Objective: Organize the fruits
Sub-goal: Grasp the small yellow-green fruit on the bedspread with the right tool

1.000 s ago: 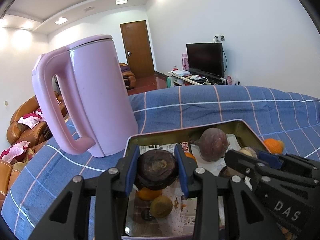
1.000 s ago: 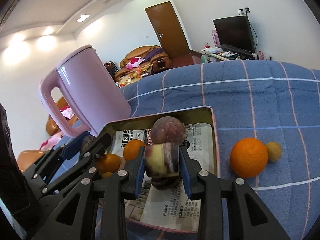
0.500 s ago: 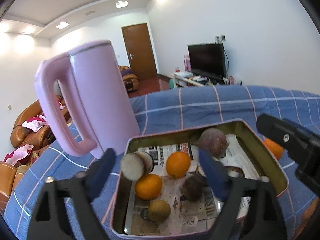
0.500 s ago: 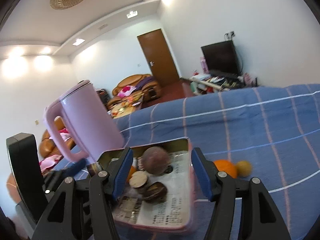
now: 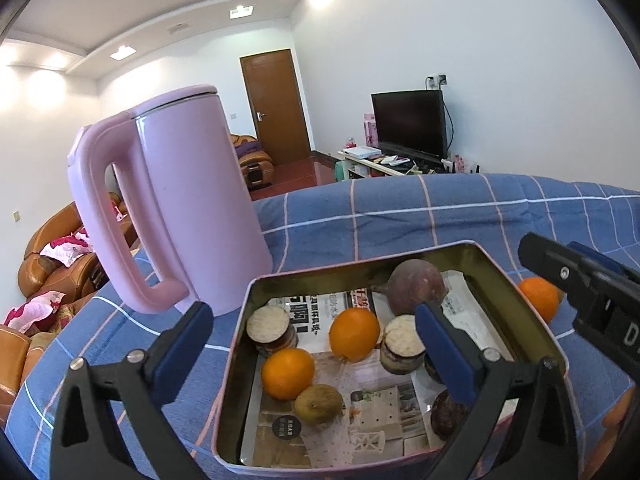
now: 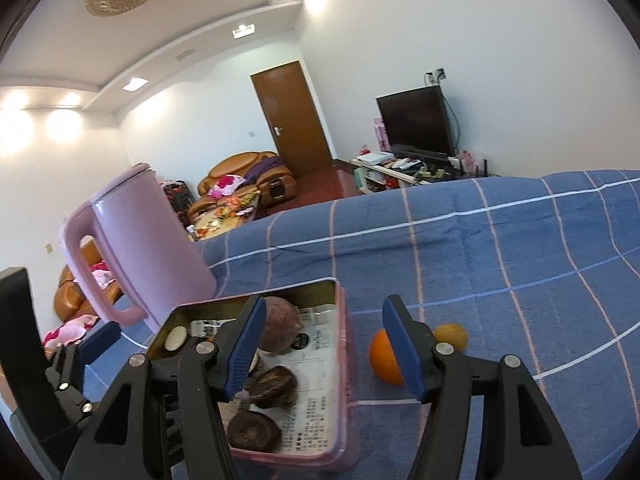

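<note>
A pink-rimmed metal tin [image 5: 236, 364] lined with newspaper sits on the blue checked cloth. It holds two oranges [image 5: 354, 334], a kiwi [image 5: 319, 404], a whole purple fruit [image 5: 416, 286] and several cut dark fruit halves [image 5: 272, 326]. My left gripper [image 5: 312, 356] hangs open and empty over the tin. My right gripper [image 6: 324, 344] is open and empty above the tin's right rim [image 6: 344, 360]. An orange [image 6: 382, 358] and a small yellow-brown fruit [image 6: 452, 334] lie on the cloth right of the tin.
A tall pink kettle [image 5: 180, 204] stands just behind the tin's left corner. The blue cloth [image 6: 500, 248] stretches away to the right and back. Sofas, a door and a TV are beyond the table edge.
Both grippers opened and let their dark fruit pieces go into the tin. Both then pulled back and up from the tin.
</note>
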`<move>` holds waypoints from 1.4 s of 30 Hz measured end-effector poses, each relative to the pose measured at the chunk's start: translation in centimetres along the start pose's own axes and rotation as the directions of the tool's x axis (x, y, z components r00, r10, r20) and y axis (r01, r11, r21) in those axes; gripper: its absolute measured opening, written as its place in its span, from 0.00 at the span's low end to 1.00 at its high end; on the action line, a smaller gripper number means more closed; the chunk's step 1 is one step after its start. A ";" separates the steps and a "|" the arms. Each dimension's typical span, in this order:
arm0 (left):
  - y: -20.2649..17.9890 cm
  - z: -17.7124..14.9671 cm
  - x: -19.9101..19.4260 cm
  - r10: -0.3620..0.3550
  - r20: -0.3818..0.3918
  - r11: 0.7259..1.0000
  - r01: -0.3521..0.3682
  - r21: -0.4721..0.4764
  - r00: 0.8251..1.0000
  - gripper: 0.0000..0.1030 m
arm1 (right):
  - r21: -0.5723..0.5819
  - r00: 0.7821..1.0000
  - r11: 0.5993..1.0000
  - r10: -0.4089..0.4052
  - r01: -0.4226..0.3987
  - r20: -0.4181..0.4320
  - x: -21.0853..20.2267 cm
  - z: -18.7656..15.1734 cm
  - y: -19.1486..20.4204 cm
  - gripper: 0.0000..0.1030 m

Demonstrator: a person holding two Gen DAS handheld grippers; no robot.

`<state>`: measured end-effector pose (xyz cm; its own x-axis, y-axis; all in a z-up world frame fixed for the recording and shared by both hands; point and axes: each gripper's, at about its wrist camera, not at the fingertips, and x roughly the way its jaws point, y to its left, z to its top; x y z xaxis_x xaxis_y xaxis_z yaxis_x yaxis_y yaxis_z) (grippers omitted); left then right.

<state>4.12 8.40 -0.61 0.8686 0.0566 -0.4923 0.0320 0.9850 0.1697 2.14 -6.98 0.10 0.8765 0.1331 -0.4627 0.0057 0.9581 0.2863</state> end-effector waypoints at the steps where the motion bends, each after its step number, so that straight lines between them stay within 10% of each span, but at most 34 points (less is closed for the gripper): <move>1: -0.1 0.0 0.0 -0.001 -0.001 1.000 0.001 0.001 1.000 1.00 | 0.004 1.000 1.000 -0.007 0.007 -0.005 0.0 0.0 -0.3 0.61; 28: -1.0 -0.6 -1.7 -0.100 0.002 0.995 0.100 -0.001 0.995 1.00 | 0.089 0.989 0.985 -0.150 0.151 -0.022 -3.0 0.2 -6.3 0.60; 42: -4.3 -1.1 -3.4 -0.304 -0.020 0.949 0.304 0.087 0.953 1.00 | 0.060 0.967 0.985 -0.147 0.163 -0.208 -1.3 -0.4 -10.4 0.60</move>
<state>0.42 4.16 -0.62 0.8077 -0.2421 -0.5375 0.3377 0.9374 0.0853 0.75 -16.97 -2.64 0.7463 0.0405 -0.6643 0.1770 0.9501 0.2567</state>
